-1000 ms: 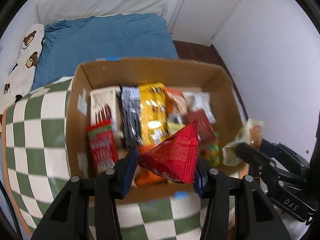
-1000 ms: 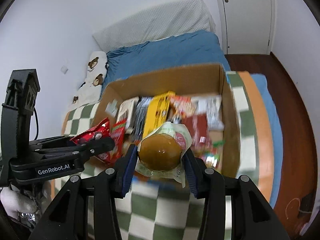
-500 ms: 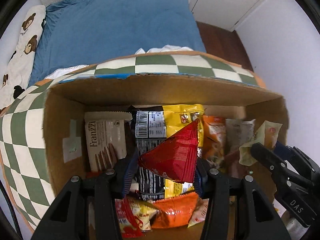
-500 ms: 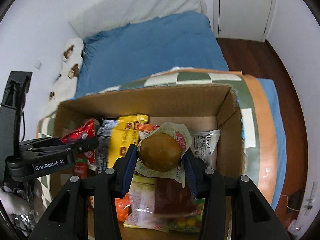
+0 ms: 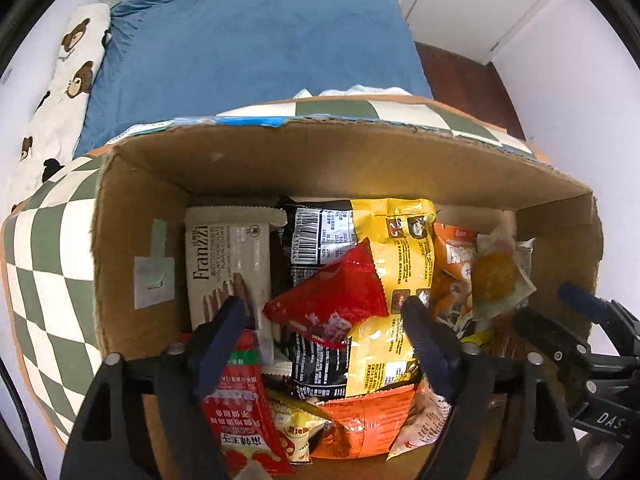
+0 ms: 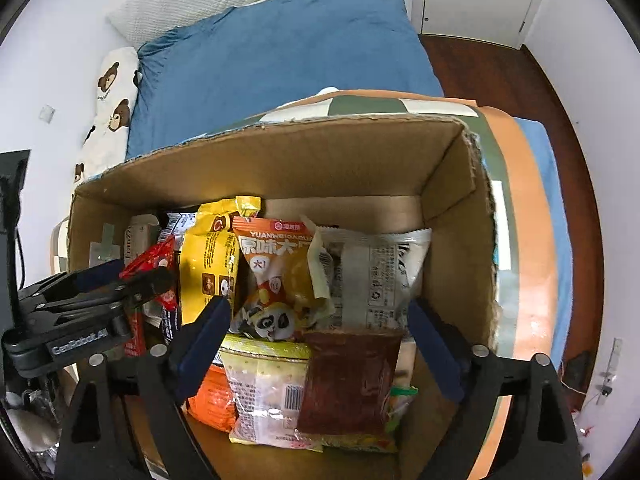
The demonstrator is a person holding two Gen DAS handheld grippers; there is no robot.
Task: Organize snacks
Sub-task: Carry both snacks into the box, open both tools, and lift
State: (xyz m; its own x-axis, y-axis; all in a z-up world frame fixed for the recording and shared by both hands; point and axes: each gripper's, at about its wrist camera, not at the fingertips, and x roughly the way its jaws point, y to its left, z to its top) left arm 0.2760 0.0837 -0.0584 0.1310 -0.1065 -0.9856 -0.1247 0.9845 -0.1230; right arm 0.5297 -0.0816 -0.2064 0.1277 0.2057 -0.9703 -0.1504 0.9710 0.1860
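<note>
Hovering over the cardboard box [image 5: 132, 240], the left gripper [image 5: 328, 312] is gaping wide, with the red snack packet [image 5: 332, 300] lying loose between its fingers atop the black and yellow bags. The right gripper [image 6: 320, 320] is also spreading wide, gripping nothing; the bun packet [image 6: 308, 280] is sitting at its 12 o'clock among the snacks.

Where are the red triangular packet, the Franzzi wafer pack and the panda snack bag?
red triangular packet [image 5: 332, 300], left wrist view, middle of its face
Franzzi wafer pack [image 5: 228, 256], left wrist view, printed front
panda snack bag [image 6: 272, 276], right wrist view, front panel
</note>
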